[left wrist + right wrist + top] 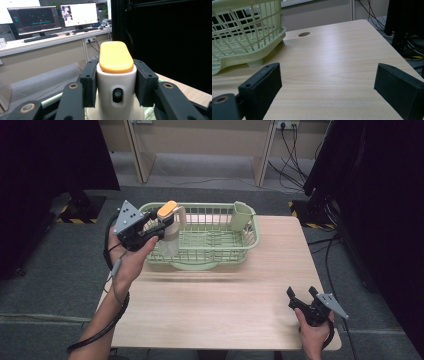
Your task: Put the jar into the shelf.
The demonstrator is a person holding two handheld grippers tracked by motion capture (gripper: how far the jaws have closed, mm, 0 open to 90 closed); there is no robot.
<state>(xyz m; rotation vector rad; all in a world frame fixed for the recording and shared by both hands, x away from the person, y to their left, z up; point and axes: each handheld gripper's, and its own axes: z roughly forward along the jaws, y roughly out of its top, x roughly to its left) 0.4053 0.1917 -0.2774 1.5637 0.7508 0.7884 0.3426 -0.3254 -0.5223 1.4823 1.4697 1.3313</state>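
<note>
From the high view, the left gripper point(159, 226) clamps the upper part of a white bottle point(169, 236) with an orange cap point(167, 210), held at the left end of the green dish basket point(250, 240) on the wooden table point(225, 305). A small green cup compartment point(242, 216) sits at the basket's right rear corner. The right gripper point(302, 294) rests near the table's front right corner, jaws spread, well apart from the basket.

Left gripper view: both black pads point(89, 82) press the bottle's point(116, 100) white neck just below the orange cap point(115, 57).

Right gripper view: the pads point(263, 85) stand wide apart over bare table point(332, 65); the basket point(249, 37) lies at upper left.
</note>
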